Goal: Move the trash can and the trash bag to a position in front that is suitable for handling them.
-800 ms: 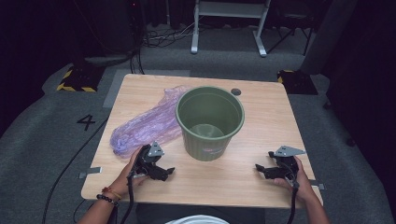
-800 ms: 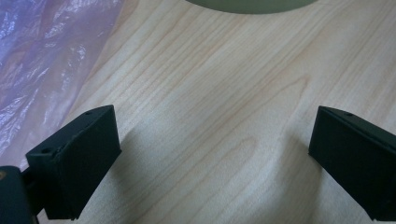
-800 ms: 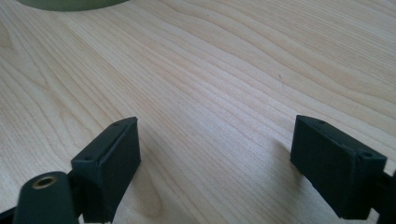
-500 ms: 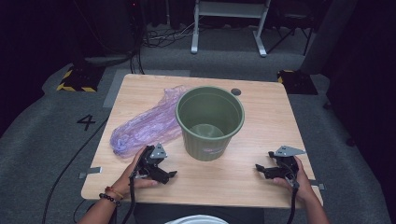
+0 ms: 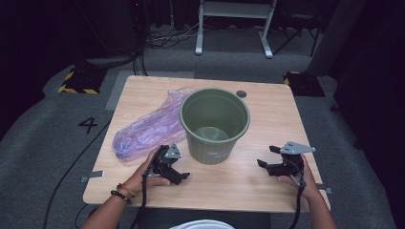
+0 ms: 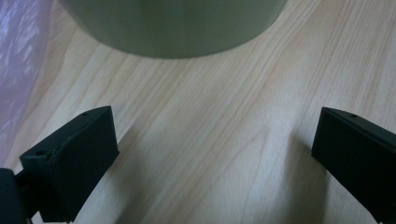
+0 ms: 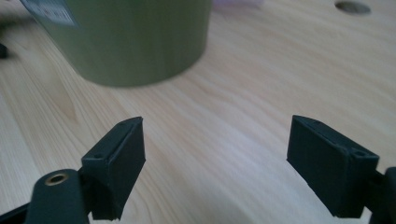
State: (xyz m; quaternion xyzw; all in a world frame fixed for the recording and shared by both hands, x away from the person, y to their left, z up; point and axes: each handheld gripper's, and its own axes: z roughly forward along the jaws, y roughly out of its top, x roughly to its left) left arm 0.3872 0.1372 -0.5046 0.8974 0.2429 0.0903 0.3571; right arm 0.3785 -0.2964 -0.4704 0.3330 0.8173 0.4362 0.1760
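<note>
- Bin (image 5: 214, 125): green, upright at desk (image 5: 267, 183) centre, empty, ready for lining.
- Bag (image 5: 151, 125): purple, slack, at bin's 9 o'clock, touching it.
- Left tool (image 5: 177, 172): jaws wide, empty, at bin's 7 o'clock, near the bag.
- Right tool (image 5: 265, 157): jaws wide, empty, at 4 o'clock.
- Obstruction: none between tools and bag.

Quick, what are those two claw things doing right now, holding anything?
Left gripper: open, holding nothing, near the green bucket.
Right gripper: open, holding nothing.

left gripper (image 5: 177, 171): black, grey plate; right gripper (image 5: 268, 158): same; beaded bracelet (image 5: 119, 194)
</note>
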